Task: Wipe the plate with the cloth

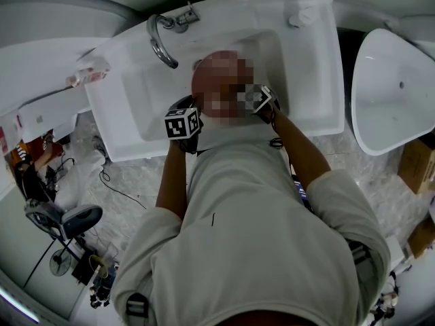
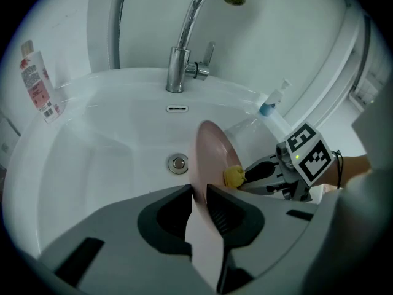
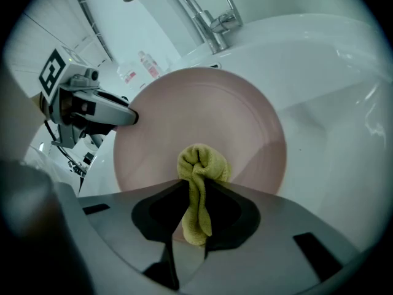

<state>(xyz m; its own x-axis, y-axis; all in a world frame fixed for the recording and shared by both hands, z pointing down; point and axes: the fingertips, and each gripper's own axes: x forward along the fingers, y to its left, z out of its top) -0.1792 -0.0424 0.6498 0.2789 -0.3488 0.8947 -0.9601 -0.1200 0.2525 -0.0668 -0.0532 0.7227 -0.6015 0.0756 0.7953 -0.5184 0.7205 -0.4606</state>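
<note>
Evidently the wiping is mid-course rather than finished, I'd judge: cloth and plate are in contact over the sink, though nothing shows how much of the plate's face has been covered, and setting it down is yet to come. Nearest, the right gripper (image 3: 193, 192) has its jaws squeezed onto a bunched yellow cloth (image 3: 196, 165), whose wad sticks out past the tips and presses on the lower middle of the pink plate (image 3: 202, 112). The left gripper (image 2: 198, 208) has its jaws nearly closed, nipping the plate's near rim so that it stands on edge above the sink (image 2: 92, 165), just on the near side of the drain (image 2: 178, 163). Beyond it, at the back of the sink, rises the chrome tap (image 2: 181, 66), with a small bottle (image 2: 38, 85) on the sink's far left ledge.
</note>
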